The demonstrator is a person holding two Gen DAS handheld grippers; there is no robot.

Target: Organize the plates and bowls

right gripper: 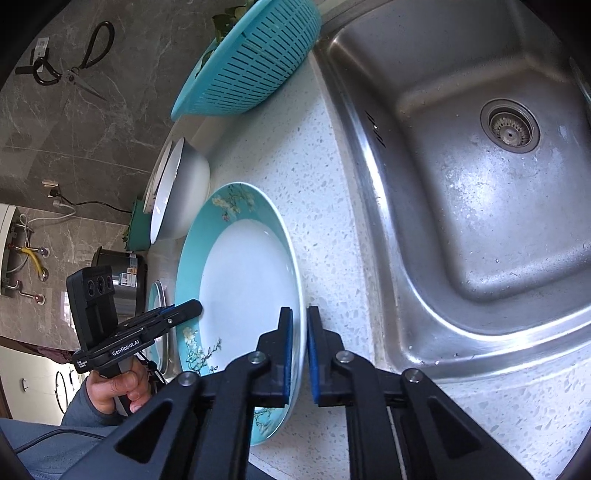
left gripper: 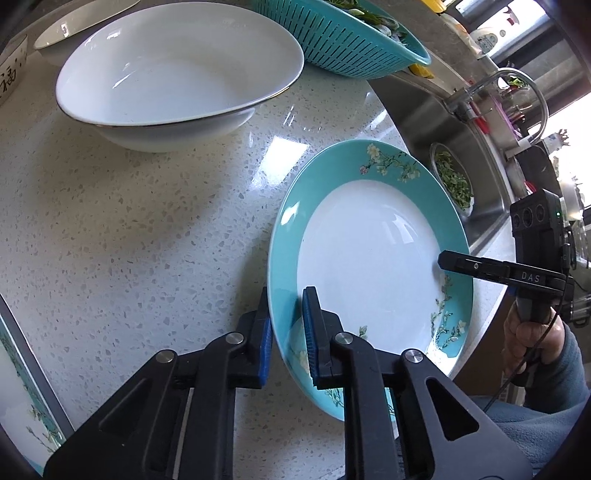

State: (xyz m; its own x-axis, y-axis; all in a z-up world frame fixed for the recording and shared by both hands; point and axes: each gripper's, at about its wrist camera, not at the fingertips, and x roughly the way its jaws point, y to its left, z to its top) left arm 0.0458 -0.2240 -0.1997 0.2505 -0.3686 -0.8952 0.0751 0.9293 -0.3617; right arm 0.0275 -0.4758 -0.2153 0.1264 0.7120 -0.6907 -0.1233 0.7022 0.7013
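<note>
A teal-rimmed plate with a white centre and blossom print lies by the counter's front edge, near the sink. My left gripper is shut on its near-left rim, blue pads on either side of the teal band. My right gripper is shut on the opposite rim of the same plate. Each gripper shows in the other's view: the right gripper at the plate's right edge, the left gripper at its left edge. A large white bowl stands behind the plate on the speckled counter.
A teal colander with greens sits at the back beside the steel sink. A white plate and a small patterned bowl are at the far left. Another floral dish lies at the lower left. Scissors hang on the wall.
</note>
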